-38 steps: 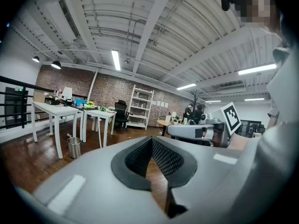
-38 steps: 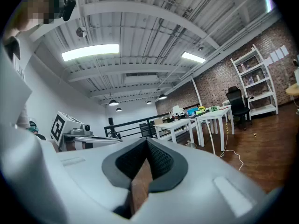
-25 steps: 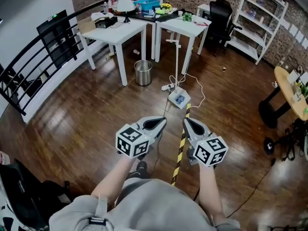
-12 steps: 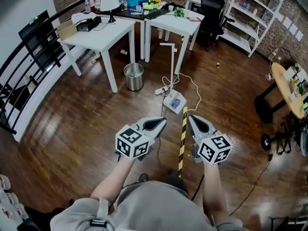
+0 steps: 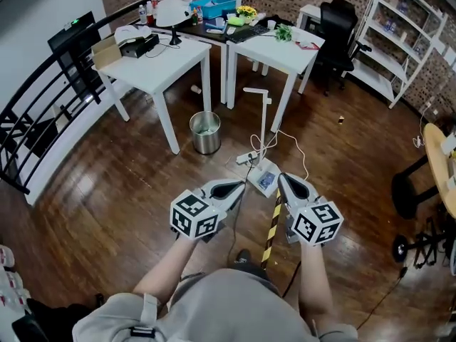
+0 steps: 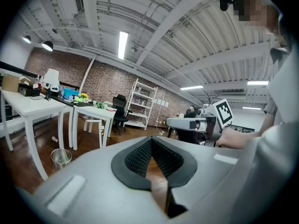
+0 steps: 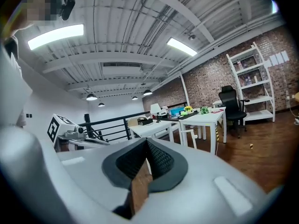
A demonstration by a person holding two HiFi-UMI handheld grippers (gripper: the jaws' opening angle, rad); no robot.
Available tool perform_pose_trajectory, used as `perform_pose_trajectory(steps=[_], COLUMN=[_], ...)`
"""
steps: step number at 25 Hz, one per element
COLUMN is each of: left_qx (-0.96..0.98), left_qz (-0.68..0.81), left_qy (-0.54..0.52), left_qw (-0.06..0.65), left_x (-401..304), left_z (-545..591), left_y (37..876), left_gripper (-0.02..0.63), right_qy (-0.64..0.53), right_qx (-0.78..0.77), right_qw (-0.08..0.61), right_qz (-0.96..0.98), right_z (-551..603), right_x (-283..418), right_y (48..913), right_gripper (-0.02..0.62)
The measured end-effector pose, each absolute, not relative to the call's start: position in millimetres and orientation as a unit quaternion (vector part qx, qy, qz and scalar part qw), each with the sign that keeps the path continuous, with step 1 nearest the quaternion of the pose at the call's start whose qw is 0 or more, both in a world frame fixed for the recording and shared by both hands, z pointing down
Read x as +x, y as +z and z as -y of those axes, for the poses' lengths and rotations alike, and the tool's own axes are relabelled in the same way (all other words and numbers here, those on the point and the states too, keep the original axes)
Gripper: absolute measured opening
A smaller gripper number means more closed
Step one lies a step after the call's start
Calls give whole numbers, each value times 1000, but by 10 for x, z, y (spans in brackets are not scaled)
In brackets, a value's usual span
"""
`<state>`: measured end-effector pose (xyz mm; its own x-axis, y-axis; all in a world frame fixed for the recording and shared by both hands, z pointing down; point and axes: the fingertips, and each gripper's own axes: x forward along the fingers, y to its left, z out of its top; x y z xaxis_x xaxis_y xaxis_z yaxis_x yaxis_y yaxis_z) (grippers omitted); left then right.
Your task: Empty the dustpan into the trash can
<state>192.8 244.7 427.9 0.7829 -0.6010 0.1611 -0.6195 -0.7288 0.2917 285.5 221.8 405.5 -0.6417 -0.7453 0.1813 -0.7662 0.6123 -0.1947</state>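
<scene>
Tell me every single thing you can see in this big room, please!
trash can: one, shiny silver, on the wood floor beside a table leg
tables: two, white, at the back, cluttered on top
lamp: one, white, among the table clutter
office chair: one, black, behind the right-hand table
shelf unit: one, white, far right by the brick wall
stand: one, white, on the floor ahead
power strip: one, white, on the floor by the stand
striped strip: one, yellow and black, on the floor
railing: one, black, left side
left gripper: one, grey, jaws shut, empty
right gripper: one, grey, jaws shut, empty
</scene>
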Motion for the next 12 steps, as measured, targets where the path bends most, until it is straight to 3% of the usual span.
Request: perform_pose_trajectory(steps=[12], left_qx=[907], left_qz=[380], left_qy=[37], left_qw=[177], left_x=[2129], left_z=[-1036], left_y=[4325], left_gripper=[6], right_qy=[127], right_qx=[385], right_qw=[72], right_qz=[911], right_z=[-652], right_x=[3063], right_y=[4224], right_gripper=[2])
